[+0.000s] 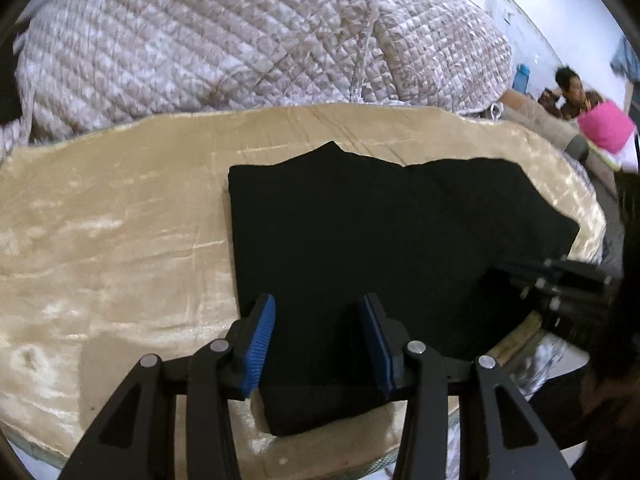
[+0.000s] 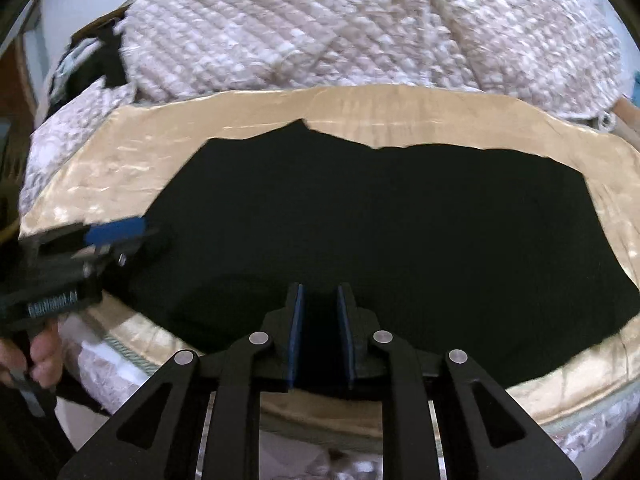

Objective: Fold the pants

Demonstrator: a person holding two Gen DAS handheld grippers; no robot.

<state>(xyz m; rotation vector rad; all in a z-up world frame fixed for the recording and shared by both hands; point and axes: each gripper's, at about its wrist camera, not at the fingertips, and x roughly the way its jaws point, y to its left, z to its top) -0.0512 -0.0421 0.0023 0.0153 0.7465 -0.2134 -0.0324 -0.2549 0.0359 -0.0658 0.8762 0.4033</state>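
The black pants (image 1: 360, 232) lie folded into a thick rectangle on a shiny beige blanket (image 1: 112, 232). My left gripper (image 1: 318, 306) is open, its blue pads either side of the pants' near edge, with cloth lying between them. It also shows at the left of the right wrist view (image 2: 116, 232). In the right wrist view the pants (image 2: 400, 232) fill the middle. My right gripper (image 2: 319, 294) is open with a narrow gap, low over the pants' near edge. It shows in the left wrist view (image 1: 560, 280) at the pants' right side.
A quilted pink-white comforter (image 1: 240, 40) is heaped behind the blanket, also seen in the right wrist view (image 2: 360, 28). A person with a pink object (image 1: 604, 126) sits at the far right. The bed's near edge (image 2: 320, 420) runs below the grippers.
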